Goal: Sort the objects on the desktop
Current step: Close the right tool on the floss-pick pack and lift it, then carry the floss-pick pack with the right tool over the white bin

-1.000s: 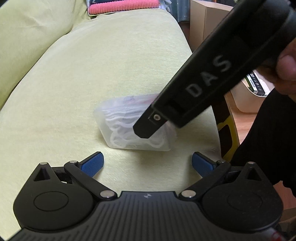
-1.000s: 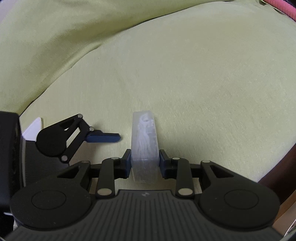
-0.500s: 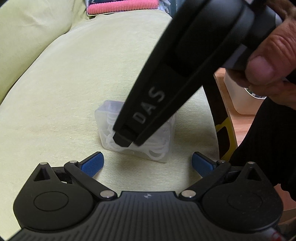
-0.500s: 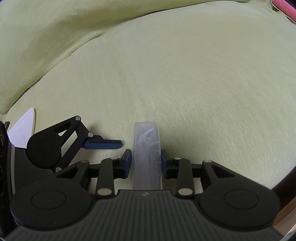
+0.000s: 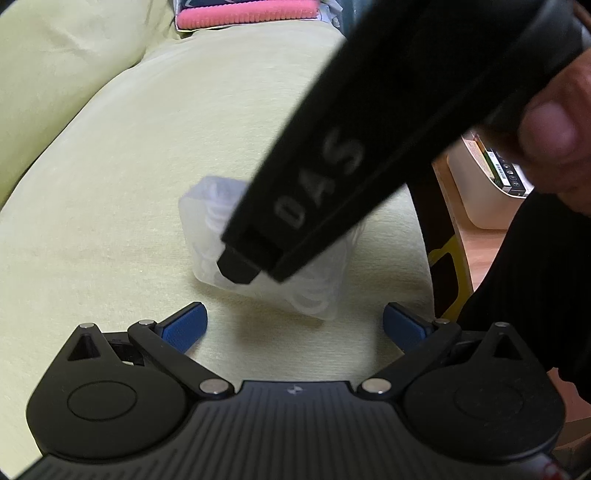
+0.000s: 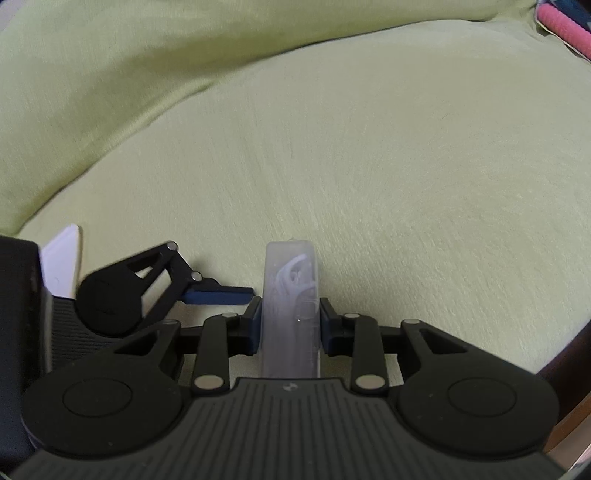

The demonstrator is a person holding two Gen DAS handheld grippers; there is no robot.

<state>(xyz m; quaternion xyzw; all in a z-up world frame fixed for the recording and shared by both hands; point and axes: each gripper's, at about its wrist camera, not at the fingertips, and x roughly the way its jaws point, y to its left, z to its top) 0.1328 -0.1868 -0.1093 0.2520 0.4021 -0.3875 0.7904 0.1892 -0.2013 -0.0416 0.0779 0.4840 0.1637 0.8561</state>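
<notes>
1. Left gripper, bottom of the left wrist view: blue pads spread wide, nothing between them.
2. Just past those pads, centre frame: translucent plastic box with pale looped pieces inside, on the yellow-green cushion; it looks slightly motion-blurred.
3. Right gripper, lower centre of the right wrist view: jaws closed on the box, pads touching both narrow sides.
4. In the left wrist view the right gripper's black body crosses from upper right down over the box; a hand holds it at the right edge.
5. Left gripper's blue pad sits just left of the box in the right wrist view.
6. Farther back, right: white bin. Top: pink fabric.
</notes>
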